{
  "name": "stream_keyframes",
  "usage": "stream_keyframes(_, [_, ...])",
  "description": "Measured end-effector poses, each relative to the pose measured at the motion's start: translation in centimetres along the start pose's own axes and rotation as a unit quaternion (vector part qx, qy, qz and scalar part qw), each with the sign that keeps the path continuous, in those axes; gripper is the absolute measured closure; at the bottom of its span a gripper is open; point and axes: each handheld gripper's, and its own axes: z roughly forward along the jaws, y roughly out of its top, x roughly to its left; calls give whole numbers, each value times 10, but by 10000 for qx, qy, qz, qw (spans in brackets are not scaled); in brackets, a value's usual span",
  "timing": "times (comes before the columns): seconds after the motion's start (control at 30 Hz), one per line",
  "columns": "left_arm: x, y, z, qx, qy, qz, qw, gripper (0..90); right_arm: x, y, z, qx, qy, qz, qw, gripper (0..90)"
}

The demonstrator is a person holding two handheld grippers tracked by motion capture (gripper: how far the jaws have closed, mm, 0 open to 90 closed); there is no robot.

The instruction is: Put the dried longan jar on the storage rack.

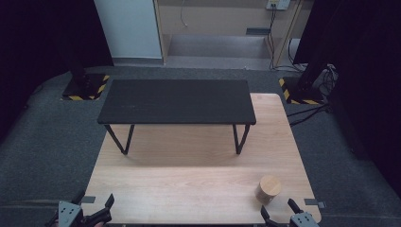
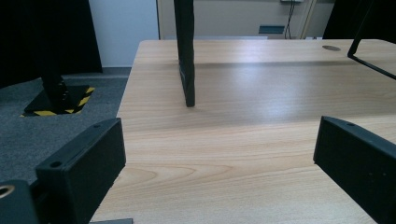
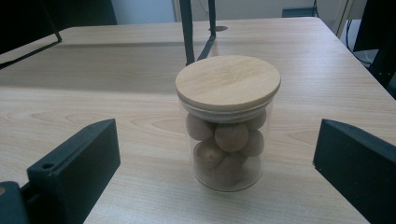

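In the high view, the right gripper [image 1: 283,211] sits at the near edge of the wooden table [image 1: 189,189] with its jaws spread, and the glass jar [image 1: 268,189] stands just ahead of its tips, untouched. The left gripper [image 1: 94,210] rests well apart to the jar's left, jaws also spread and empty; the black shelf [image 1: 176,101] stands farther ahead of both. In the left gripper view, bare table lies between the jaws, with a shelf leg [image 2: 186,56] ahead. In the right gripper view, the jar, closed by a bamboo lid [image 3: 228,82] and filled with brown balls [image 3: 231,137], stands centred ahead of the released jaws. Judged progress: approach aligned; grasp and any transfer remain.
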Motion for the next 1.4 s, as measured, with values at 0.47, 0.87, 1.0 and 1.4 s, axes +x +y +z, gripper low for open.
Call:
stream_keyframes(0.47, [-3, 0, 0, 13, -40, 26, 10000, 9, -2, -4, -2, 32, -42, 27, 10000, 10])
stream_keyframes(0.87, [-3, 0, 1, 21, -67, 17, 10000, 9, -3, -6, 10, 98, -81, 37, 9999, 9])
stream_keyframes(1.0, [-3, 0, 1, 20, -68, 19, 10000, 9, -4, -5, 16, 119, -92, 0, 9999, 9])
stream_keyframes(1.4, [-4, 0, 2, 46, -75, 14, 10000, 9, -4, -2, 40, 119, -48, -20, 9999, 10])
